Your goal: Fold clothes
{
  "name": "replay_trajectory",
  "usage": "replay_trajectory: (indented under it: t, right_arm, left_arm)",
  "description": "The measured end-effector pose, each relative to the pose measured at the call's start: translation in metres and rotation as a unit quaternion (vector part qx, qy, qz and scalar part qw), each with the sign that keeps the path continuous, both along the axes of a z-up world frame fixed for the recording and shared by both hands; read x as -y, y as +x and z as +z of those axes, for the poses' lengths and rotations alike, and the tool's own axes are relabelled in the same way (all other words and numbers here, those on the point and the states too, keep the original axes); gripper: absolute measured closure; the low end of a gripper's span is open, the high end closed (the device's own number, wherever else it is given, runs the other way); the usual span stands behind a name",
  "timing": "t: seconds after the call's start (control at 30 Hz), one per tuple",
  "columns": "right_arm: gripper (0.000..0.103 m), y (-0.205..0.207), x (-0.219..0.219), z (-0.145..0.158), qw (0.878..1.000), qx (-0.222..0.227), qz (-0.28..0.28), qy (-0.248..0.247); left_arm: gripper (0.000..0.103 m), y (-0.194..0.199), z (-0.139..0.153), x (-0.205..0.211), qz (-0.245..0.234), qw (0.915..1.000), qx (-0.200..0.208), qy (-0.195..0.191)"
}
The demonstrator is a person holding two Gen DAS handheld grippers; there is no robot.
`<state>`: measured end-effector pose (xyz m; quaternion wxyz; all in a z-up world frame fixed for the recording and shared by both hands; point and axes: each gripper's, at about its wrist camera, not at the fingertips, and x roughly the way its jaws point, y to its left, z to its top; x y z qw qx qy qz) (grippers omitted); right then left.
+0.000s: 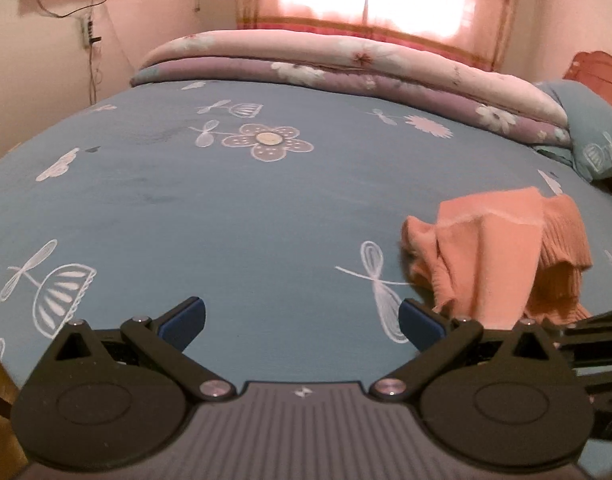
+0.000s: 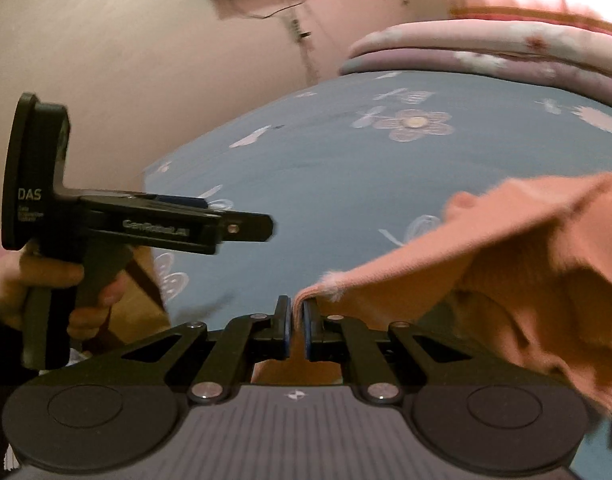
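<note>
In the left wrist view the left gripper [image 1: 302, 326] stands spread over the blue floral bedsheet [image 1: 226, 208], orange garment [image 1: 502, 256] at three o'clock, while the right gripper [image 2: 297, 326] pinches the garment's hem [image 2: 330, 284], a hand [image 2: 38, 292] at nine o'clock.

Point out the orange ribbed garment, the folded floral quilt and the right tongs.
orange ribbed garment [image 1: 502, 256], left wrist view, middle of the bunched cloth
folded floral quilt [image 1: 346, 60], left wrist view, top layer
right tongs [image 2: 297, 322], right wrist view, between the tips, shut on the garment's edge
</note>
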<state>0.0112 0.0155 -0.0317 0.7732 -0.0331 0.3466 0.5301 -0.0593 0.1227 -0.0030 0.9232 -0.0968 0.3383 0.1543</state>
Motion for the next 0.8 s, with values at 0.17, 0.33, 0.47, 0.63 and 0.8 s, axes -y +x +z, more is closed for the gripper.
replay_trajectory:
  t: [0.17, 0.33, 0.47, 0.63, 0.8]
  right_arm:
    - [0.094, 0.002, -0.03, -0.007, 1.0, -0.012, 0.02, -0.006]
    - [0.079, 0.01, -0.026, -0.021, 0.999, -0.037, -0.006, -0.025]
    - [0.066, 0.002, 0.009, -0.014, 0.999, -0.021, -0.032, -0.024]
    - [0.052, 0.002, 0.071, -0.007, 0.993, -0.022, -0.112, -0.01]
    - [0.048, 0.006, 0.129, -0.009, 0.979, -0.037, -0.201, -0.006]
  left_arm:
    - [0.001, -0.002, -0.004, -0.003, 0.003, 1.0, -0.004, 0.0]
    - [0.001, -0.001, -0.003, -0.002, -0.002, 1.0, 0.0, 0.001]
    - [0.001, 0.01, 0.001, 0.008, -0.028, 0.9996, 0.008, 0.005]
    - [0.001, 0.046, 0.011, 0.045, -0.114, 0.9932, 0.019, 0.012]
    - [0.001, 0.089, 0.017, 0.101, -0.216, 0.9755, 0.025, 0.036]
